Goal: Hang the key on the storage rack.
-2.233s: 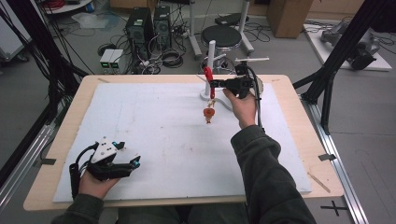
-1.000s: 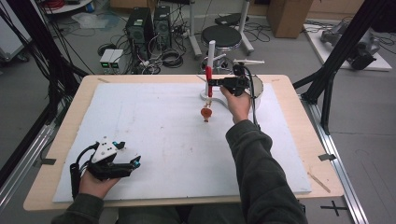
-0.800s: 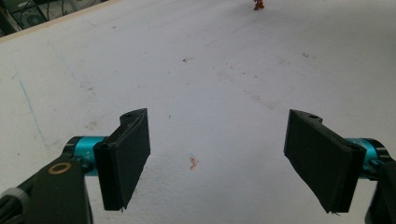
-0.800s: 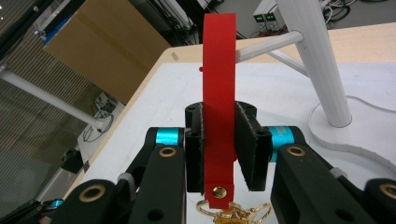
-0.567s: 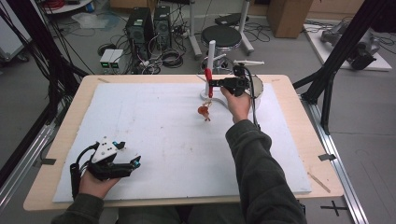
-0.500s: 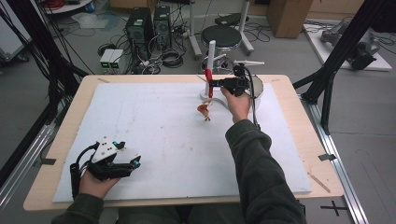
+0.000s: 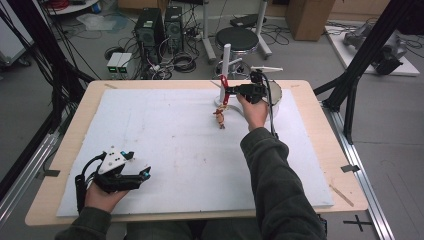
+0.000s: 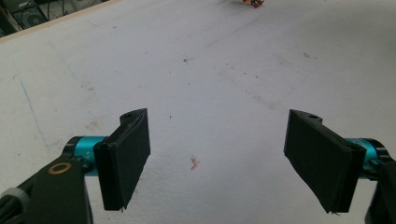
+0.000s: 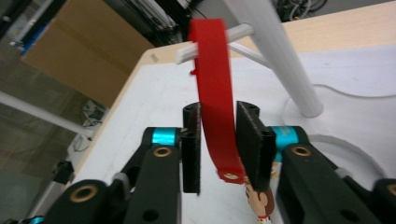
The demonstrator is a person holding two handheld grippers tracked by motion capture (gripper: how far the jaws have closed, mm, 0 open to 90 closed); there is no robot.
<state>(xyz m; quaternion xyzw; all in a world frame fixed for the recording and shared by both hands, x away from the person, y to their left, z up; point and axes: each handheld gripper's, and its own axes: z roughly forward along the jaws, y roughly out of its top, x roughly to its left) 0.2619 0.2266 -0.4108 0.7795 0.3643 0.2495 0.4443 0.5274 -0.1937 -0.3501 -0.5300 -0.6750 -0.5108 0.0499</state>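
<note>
1. white sheeting covers the wooden table [image 7: 320, 107]; beyond its far edge the floor holds computer towers [image 7: 159, 22], coiled cables and a round black stool [image 7: 239, 38].
2. at the far side of the table stands a white stand [image 7: 226, 60] with an upright post and thin side pegs.
3. the right gripper [image 7: 235, 91] is held at that stand, its hand [image 7: 254, 111] just behind it.
4. in the right gripper view, a red strap [image 9: 215, 100] runs up between the 2 black jaws and loops over a white peg [image 9: 212, 45] of the stand.
5. the right gripper's jaws have just been opening; a narrow gap shows between the left pad and the strap, so the strap sits between them without being pinched.
6. a small figure charm [image 7: 220, 118] hangs from the strap's lower end, close over the sheet; its head [image 9: 258, 200] shows below the jaws.
7. the left gripper [image 7: 141, 174] rests at the near left of the table, in the left hand [image 7: 102, 196].
8. its jaws stand wide apart with nothing between them, bare sheet beneath.
</note>
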